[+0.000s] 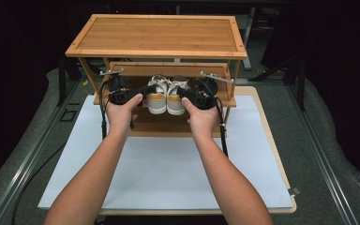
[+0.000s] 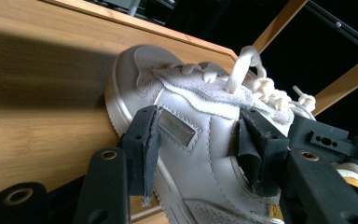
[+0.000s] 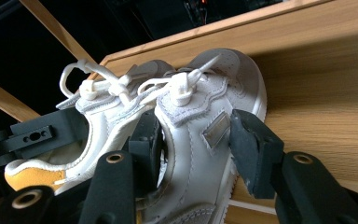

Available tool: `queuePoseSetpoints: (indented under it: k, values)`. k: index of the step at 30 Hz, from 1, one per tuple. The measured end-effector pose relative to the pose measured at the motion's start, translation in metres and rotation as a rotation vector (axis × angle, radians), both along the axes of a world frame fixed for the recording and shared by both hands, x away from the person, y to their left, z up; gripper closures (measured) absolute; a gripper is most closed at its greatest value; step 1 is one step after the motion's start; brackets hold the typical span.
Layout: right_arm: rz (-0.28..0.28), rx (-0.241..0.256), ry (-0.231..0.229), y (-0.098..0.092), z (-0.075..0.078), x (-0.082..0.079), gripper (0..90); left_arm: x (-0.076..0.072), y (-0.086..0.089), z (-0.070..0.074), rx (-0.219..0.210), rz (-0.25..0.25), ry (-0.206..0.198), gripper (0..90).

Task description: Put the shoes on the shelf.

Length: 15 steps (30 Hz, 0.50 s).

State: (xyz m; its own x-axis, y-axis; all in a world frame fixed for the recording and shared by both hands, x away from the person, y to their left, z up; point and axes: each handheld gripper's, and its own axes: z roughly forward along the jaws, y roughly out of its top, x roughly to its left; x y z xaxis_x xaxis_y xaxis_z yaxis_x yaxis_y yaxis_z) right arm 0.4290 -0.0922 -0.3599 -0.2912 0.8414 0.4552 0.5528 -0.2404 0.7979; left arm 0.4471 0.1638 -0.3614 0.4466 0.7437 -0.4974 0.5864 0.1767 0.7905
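The left hand-held gripper (image 2: 198, 144) clamps the left white leather sneaker with a tan heel (image 1: 156, 99); the right hand-held gripper (image 3: 198, 144) clamps its partner (image 1: 174, 99). We find both on the middle shelf of the bamboo shoe rack (image 1: 122, 71). Risk: jaws slipping on smooth leather, or laces snagging. No legible branding.

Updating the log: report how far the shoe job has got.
Done: both white sneakers with yellow heels sit side by side on the bamboo rack's middle shelf. In hand: the left claw straddles the left sneaker, the right claw the right sneaker. Left: letting go or lifting; direction unclear.
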Motion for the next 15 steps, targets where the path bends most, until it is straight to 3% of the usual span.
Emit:
queuePoseSetpoints:
  k: [7,15]
  values:
    - [0.026,-0.054,0.041,-0.002,0.008,0.008,51.9,0.004,-0.003,0.007,0.046,-0.007,0.01,48.0]
    - [0.04,-0.047,0.043,-0.003,0.011,0.01,51.9,0.007,-0.002,0.012,0.065,-0.019,0.025,48.1]
